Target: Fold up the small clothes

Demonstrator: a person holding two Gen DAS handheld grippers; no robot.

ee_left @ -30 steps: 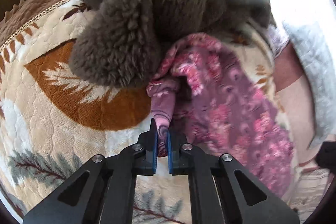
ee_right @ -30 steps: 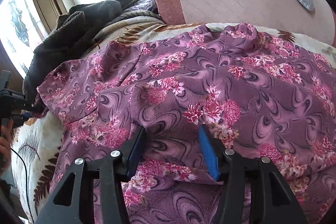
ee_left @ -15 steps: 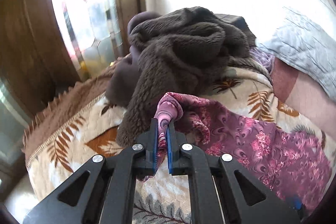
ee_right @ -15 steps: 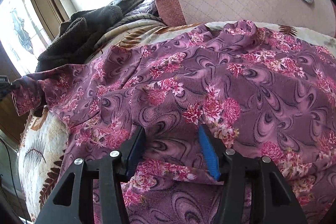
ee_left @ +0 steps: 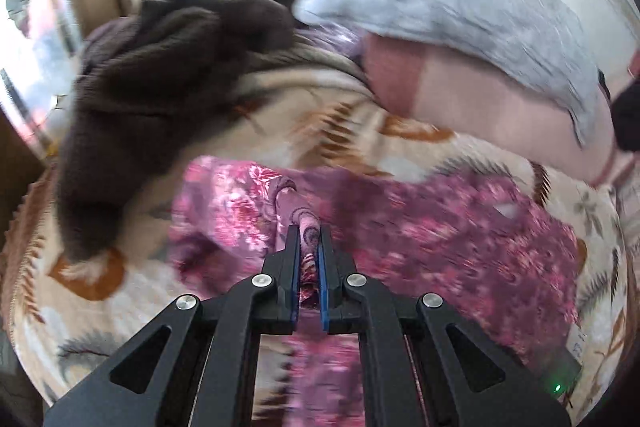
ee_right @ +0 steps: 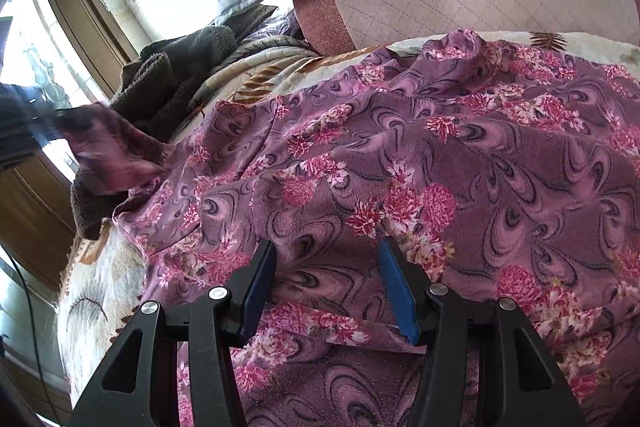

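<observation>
1. Left wrist view: the left tool is clamped on a bunched end of the floral garment, apparently a sleeve or corner, and holds it raised above the rest of the cloth. The garment lies across the middle of the bed, on a leaf-patterned blanket. This view is motion-blurred, so fine detail cannot be read.
2. Carry the held end over the body of the garment in a single low arc. Keep the grip firm until the end rests flat, then release.
3. Keep clear of the brown fleece heaped at the far left edge of the bed; the lifted end could snag on it.
4. Right wrist view: the right tool stands with its jaws spread wide, gripping nothing, with its tips low over the near part of the garment. Whether the tips touch the cloth cannot be determined.
5. Use the right tool as an anchor: press the cloth down beside the intended fold line so that the body does not slide.
6. The fabric appears thin and slippery. Smooth the ridges near the far edge before creasing.
</observation>
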